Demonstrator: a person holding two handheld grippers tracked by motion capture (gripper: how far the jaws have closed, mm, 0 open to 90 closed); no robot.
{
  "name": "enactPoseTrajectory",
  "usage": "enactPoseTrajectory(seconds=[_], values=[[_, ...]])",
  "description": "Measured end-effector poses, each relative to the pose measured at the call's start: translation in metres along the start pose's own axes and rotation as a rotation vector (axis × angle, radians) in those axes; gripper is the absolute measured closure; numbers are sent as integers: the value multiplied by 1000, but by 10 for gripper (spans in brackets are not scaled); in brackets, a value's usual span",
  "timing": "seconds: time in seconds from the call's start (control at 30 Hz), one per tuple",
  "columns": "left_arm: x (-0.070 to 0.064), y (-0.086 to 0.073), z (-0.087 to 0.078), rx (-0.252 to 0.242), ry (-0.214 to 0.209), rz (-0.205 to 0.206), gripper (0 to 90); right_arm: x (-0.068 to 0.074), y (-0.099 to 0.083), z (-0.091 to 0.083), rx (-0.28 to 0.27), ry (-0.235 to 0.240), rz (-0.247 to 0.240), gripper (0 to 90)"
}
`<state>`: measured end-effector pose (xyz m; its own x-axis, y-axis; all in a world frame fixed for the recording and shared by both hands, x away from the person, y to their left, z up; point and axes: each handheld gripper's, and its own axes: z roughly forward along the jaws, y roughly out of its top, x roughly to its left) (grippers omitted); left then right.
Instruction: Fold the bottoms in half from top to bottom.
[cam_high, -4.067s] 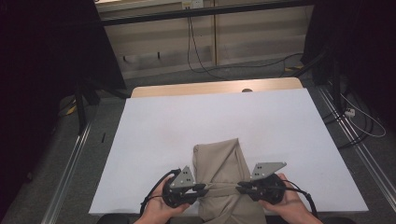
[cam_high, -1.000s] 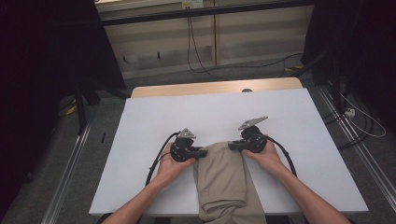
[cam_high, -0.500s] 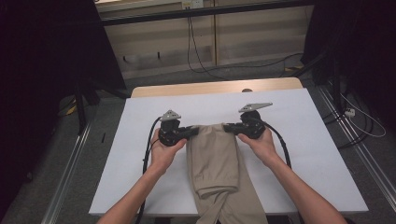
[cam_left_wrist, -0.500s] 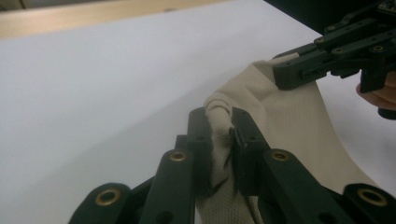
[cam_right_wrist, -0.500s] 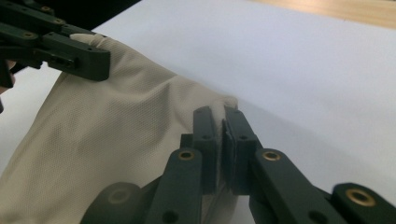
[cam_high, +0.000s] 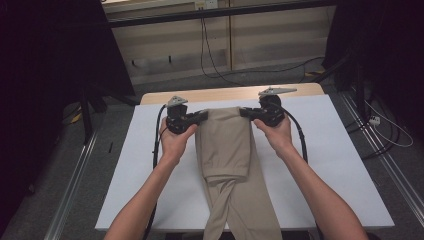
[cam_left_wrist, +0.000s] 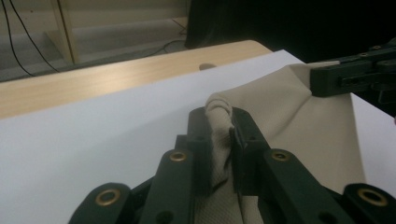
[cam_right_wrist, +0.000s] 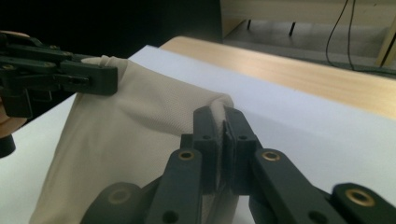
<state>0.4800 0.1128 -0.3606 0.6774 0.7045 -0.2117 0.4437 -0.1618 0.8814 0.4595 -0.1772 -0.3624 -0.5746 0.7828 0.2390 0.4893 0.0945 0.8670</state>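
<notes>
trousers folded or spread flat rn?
Folded. The beige trousers are doubled over, a fold edge crossing above the two legs. The left tool and right tool pinch the top corners.

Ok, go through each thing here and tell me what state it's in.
Beige folded cloth garment: folded, flat on the white sheet, far corners pinched.
Left gripper: shut on one corner.
Right gripper: shut on the other corner.
White table sheet: spread flat.

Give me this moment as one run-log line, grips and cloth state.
left gripper: shut on beige garment, far left corner | right gripper: shut on far right corner | garment: folded, flat on white table cover, near end overhangs edge
</notes>
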Motion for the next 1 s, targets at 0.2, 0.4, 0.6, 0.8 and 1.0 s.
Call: enactPoseTrajectory(seconds=[0.2,0.4,0.6,0.8,1.0], values=[[4,29,11,-31,14,8,799,-7,25,-8,-27,-42,-14,854],[11,55,20,-77,30,5,798,-14,53,-8,-58,-80,-22,854],[23,73,32,-110,37,-22,798,-23,77,-3,-79,-109,-16,854],[36,94,42,-117,56,-26,798,-36,96,5,-90,-121,5,853],[42,111,50,-133,82,-37,789,-45,111,17,-97,-156,7,850]])
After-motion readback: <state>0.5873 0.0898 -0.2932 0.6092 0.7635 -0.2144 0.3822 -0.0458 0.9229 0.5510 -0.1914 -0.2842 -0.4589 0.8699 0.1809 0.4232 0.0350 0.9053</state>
